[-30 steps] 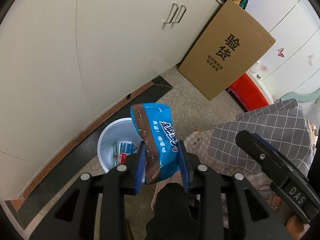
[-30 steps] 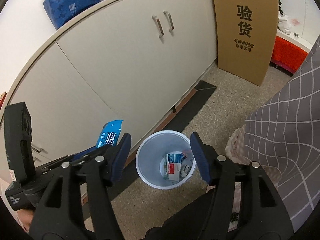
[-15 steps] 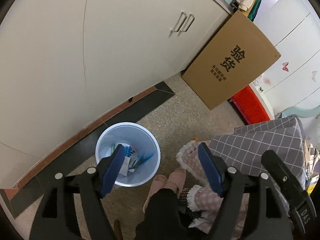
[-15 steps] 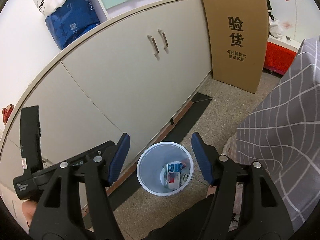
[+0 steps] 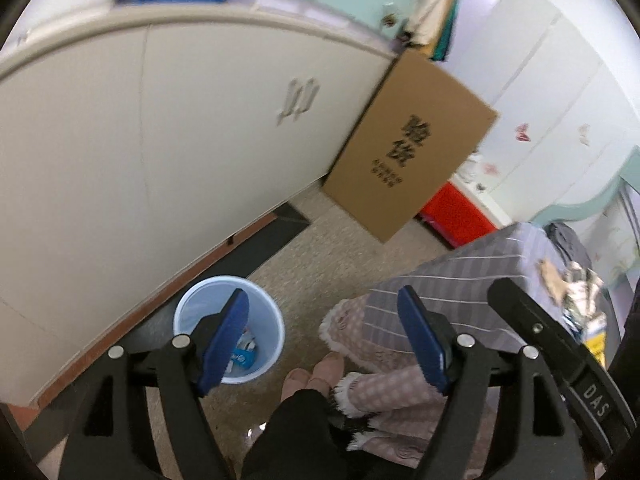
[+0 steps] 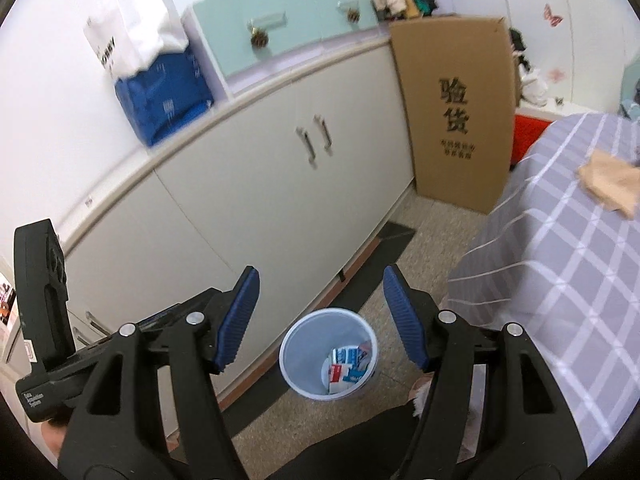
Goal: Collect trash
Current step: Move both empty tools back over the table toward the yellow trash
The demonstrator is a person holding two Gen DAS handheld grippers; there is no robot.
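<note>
The left gripper (image 5: 324,328) is spread wide with nothing between its blue pads (image 5: 224,340). Left figure rose a lot, but the last steps are nearly level, so its jaws stand apart. Low down past its left pad stands the white trash bin (image 5: 264,320) on the speckled floor (image 5: 320,248), close to the foot of the long cream cabinet (image 5: 160,140). Blue and white wrappers (image 5: 244,354) lie in the bottom of the bin. To the right a brown cardboard box (image 5: 408,152) leans on the cabinet's end, and a grey checked bed cover (image 5: 460,280) hangs nearby.

The right gripper (image 6: 320,316) is also loose and holds nothing. The trash bin (image 6: 304,344) sits right below the gap between its pads (image 6: 400,320), with the wrappers (image 6: 346,368) inside it. The left gripper's black body (image 6: 40,300) shows at the left edge
</note>
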